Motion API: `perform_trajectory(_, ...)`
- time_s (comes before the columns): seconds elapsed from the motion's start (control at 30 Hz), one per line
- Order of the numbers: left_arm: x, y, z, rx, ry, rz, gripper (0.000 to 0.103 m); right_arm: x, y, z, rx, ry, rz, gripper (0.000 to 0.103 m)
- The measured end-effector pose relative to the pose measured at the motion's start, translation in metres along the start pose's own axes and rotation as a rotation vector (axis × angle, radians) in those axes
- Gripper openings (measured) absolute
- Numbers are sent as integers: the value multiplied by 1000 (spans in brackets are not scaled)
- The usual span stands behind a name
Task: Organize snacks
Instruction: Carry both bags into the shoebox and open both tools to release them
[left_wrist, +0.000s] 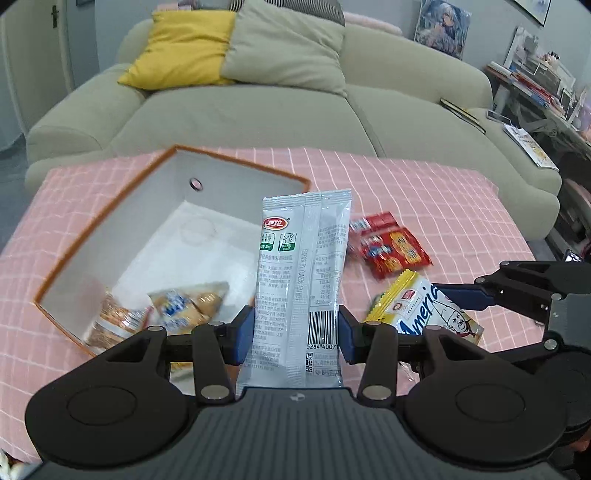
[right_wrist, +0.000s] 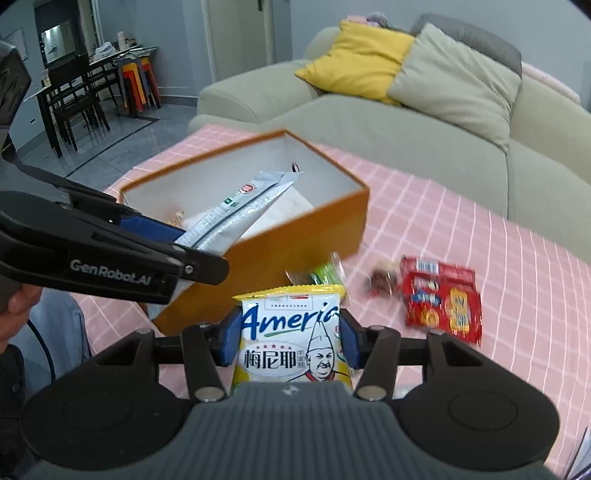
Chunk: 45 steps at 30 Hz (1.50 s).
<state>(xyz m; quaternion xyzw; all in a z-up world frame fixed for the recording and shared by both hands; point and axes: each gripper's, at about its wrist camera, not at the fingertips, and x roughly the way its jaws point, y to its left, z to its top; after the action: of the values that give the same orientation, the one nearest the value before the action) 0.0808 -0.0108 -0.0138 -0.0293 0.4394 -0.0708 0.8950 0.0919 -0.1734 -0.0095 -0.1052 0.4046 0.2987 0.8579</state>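
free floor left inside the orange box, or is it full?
Open orange cardboard box: white floor bare across the middle and far end, up to the wall with the round hole. Crowded only at the near corner, where two clear-wrapped biscuit packs lie. Outside, pink checked cloth is bare beyond the red packets.

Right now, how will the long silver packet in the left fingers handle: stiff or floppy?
The silver packet probably has some stiffness: it stands straight above the left gripper without drooping. Likely light, since a pinch near its lower end carries it. The glossy film could slip, so set it low into the orange box.
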Motion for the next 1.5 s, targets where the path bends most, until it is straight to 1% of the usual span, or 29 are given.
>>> perform_trajectory(0.1,-8,11,9,5,-27,12,52,-2,8,13,-29,-21,-2,51)
perform_trajectory(0.27,-21,32,27,19,-63,54,52,2,22,39,-94,-52,11,51)
perform_trajectory(0.47,-18,62,52,16,-75,96,52,24,38,77,-166,-69,26,51)
perform_trajectory(0.6,-4,84,63,-3,-26,84,52,51,46,99,-216,-38,31,51)
perform_trajectory(0.7,12,95,68,13,8,116,52,77,52,110,-264,-3,22,51)
perform_trajectory(0.8,30,103,71,24,55,131,52,104,59,115,-334,33,9,51)
perform_trajectory(0.97,60,109,73,56,134,134,52,142,65,116,-419,98,-12,51)
perform_trajectory(1.13,88,109,70,80,204,126,52,171,64,110,-447,164,-22,50)
perform_trajectory(1.33,116,104,63,109,278,127,52,193,57,107,-457,216,-21,50)
perform_trajectory(1.5,131,106,60,117,322,132,52,204,55,101,-473,250,-20,50)
